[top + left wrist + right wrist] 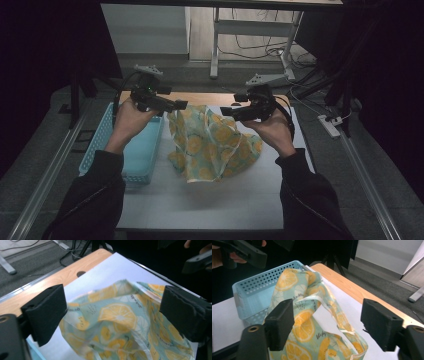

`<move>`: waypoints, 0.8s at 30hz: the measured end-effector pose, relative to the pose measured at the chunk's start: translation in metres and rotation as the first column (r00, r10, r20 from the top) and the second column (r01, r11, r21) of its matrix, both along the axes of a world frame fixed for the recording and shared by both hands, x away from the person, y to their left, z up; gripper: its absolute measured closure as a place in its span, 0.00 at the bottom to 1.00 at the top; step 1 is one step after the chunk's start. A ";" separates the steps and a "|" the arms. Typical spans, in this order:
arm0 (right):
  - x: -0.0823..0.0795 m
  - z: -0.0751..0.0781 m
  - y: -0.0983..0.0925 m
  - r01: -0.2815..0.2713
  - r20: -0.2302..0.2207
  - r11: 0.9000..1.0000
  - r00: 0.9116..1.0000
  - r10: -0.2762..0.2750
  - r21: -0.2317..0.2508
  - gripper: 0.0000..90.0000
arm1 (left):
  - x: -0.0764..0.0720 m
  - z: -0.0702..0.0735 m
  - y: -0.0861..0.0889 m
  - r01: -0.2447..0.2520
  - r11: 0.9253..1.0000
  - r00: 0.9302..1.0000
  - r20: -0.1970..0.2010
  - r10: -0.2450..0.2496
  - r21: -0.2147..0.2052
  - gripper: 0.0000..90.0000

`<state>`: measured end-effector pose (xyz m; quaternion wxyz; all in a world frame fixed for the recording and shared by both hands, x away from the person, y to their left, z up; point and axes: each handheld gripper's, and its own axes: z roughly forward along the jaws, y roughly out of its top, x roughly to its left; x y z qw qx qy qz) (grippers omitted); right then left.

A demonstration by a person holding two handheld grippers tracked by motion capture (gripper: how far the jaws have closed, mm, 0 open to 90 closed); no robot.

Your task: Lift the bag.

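Near you, bare white mat (pixel 200 205). Mid-table, the lemon-print cloth (pixel 212 145) sits crumpled and partly upright, w/ the blue basket (pixel 142 150) just beside it at its 9 o'clock. Your left gripper (pixel 181 105) hangs at the cloth's 11 o'clock, your right gripper (pixel 226 111) at 1 o'clock. Both sets of jaws stand apart, clamped on nothing; cloth lies beyond them.

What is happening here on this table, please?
A person works at a white table with a gripper in each hand. Between the hands is a lemon-print cloth, crumpled and partly raised. The left gripper and the right gripper are above its top edge, both with jaws open, and nothing is pinched between them. A light blue basket stands at the left of the cloth.
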<state>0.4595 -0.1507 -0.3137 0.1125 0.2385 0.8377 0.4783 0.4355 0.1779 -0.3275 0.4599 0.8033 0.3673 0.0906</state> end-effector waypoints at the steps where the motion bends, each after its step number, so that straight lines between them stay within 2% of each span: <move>1: -0.001 -0.002 -0.001 0.000 -0.002 1.000 1.000 0.000 0.001 0.26 | -0.002 -0.002 0.001 -0.001 1.000 1.000 -0.002 0.001 0.001 0.06; 7: -0.010 -0.012 -0.010 0.015 -0.017 1.000 1.000 -0.015 0.016 0.21 | -0.016 -0.021 0.007 0.010 1.000 1.000 0.000 -0.010 -0.010 0.01; 10: -0.014 -0.019 -0.013 0.021 -0.016 1.000 1.000 -0.021 -0.007 0.18 | -0.025 -0.031 0.010 0.016 1.000 1.000 -0.004 -0.016 -0.004 0.00; 15: -0.022 -0.033 -0.020 0.018 -0.026 1.000 0.999 -0.018 -0.004 0.16 | -0.039 -0.044 0.013 0.025 1.000 1.000 0.001 -0.025 0.001 0.00; 20: -0.032 -0.047 -0.028 0.020 -0.018 1.000 1.000 -0.020 0.009 0.12 | -0.054 -0.055 0.017 0.024 1.000 1.000 0.009 -0.024 0.001 0.00; 24: -0.041 -0.058 -0.034 0.024 -0.007 1.000 1.000 -0.024 0.002 0.08 | -0.065 -0.064 0.021 0.026 1.000 1.000 0.007 -0.026 -0.001 0.00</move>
